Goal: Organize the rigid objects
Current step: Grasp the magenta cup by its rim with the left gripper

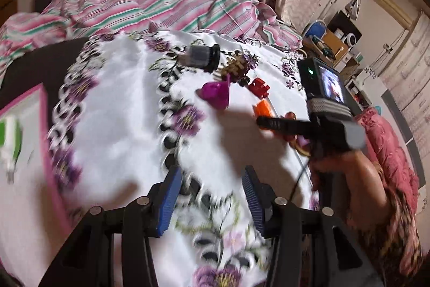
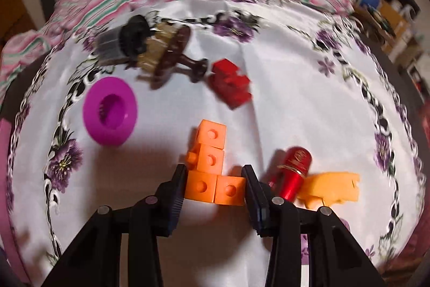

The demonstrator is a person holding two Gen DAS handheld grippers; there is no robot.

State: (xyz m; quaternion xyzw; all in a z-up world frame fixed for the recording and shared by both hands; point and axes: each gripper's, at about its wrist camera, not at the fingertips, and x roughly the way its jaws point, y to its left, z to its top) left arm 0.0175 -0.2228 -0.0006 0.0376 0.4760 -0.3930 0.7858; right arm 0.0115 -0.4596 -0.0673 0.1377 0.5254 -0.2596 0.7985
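My right gripper (image 2: 215, 174) is shut on an orange stack of snap-together cubes (image 2: 209, 158); its pads press the two lowest cubes from both sides on the flowered white cloth (image 2: 295, 98). In the left wrist view that gripper (image 1: 262, 121) and the orange cubes (image 1: 262, 109) sit at the right. My left gripper (image 1: 212, 198) hangs open above the cloth with nothing between its blue pads (image 1: 169, 195). On the cloth lie a red block (image 2: 231, 84), a purple cup (image 2: 110, 114), a grey-black cylinder (image 2: 121, 42), a brown hair clip (image 2: 166, 55), a red lipstick tube (image 2: 293, 174) and a yellow piece (image 2: 333, 187).
A pink-rimmed box (image 1: 43, 125) stands at the left edge and holds a green and white item (image 1: 10, 141). A striped pink and green sheet (image 1: 161, 7) is bunched behind the cloth. A person's hand (image 1: 349, 174) holds the right gripper. Shelves and clutter stand at the far right.
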